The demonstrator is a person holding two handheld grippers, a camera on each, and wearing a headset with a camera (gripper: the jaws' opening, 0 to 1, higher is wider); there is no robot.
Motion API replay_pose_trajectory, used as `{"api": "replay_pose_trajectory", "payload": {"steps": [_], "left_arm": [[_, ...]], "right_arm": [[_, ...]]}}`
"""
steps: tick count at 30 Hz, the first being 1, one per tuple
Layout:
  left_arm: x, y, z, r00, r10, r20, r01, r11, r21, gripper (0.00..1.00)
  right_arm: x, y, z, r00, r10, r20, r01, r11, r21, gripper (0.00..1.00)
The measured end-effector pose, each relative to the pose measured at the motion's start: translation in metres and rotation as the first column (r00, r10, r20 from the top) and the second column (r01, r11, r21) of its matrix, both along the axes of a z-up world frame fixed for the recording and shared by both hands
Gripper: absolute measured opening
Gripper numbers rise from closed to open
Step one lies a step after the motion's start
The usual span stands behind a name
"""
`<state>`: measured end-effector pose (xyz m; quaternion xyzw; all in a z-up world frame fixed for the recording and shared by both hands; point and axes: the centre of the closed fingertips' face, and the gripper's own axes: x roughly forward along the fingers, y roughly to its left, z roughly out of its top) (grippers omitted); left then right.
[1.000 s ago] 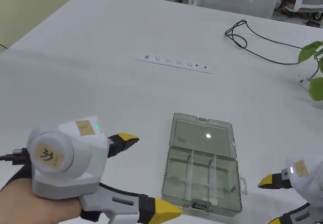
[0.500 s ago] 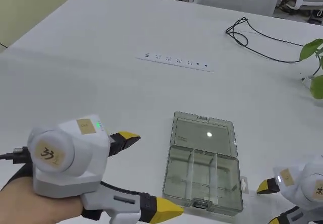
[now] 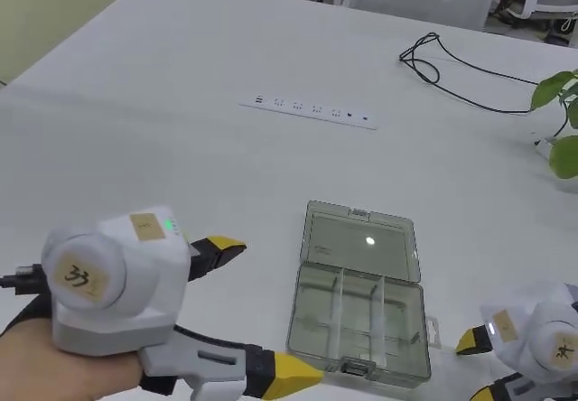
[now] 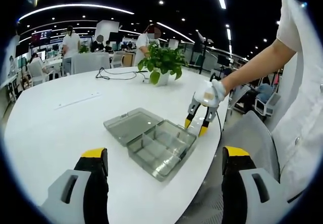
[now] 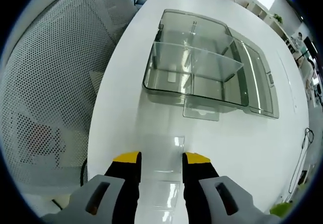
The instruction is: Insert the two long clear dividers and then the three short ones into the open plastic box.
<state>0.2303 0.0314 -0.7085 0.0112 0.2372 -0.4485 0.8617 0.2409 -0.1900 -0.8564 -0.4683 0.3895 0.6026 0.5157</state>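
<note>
The clear plastic box (image 3: 359, 320) lies open near the table's front edge, lid (image 3: 361, 243) folded back. Two long clear dividers (image 3: 341, 300) stand inside it. My left gripper (image 3: 260, 312) hovers to the box's left, open wide and empty; the box (image 4: 151, 139) lies ahead of its jaws. My right gripper (image 3: 480, 367) is at the box's right front corner, open but narrow. Its view looks down on the box (image 5: 194, 57), with one short clear divider (image 5: 202, 109) flat beside it and another short divider (image 5: 164, 156) flat on the table between the jaw tips.
A white power strip (image 3: 312, 112) lies mid-table, a black cable (image 3: 442, 67) at the far right, and a green plant (image 3: 562, 121) at the right edge. A mesh chair (image 5: 55, 82) stands off the table's edge. People stand in the background (image 4: 70, 45).
My right gripper has sunk slightly toward the table's near edge. The left gripper has barely moved; the head camera shifted a little.
</note>
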Motion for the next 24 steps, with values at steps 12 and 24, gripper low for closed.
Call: {"api": "replay_pose_trajectory", "payload": {"steps": [12, 24], "left_arm": [[-0.001, -0.001, 0.0, 1.0, -0.009, 0.002, 0.009, 1.0, 0.005, 0.95], [-0.002, -0.002, 0.004, 1.0, -0.023, 0.011, 0.023, 1.0, 0.014, 0.95]], "right_arm": [[0.001, -0.001, 0.001, 0.999, -0.05, 0.005, 0.05, 0.999, 0.011, 0.33], [0.014, -0.003, 0.023, 0.982, -0.172, 0.075, 0.165, 0.982, 0.092, 0.32]]}}
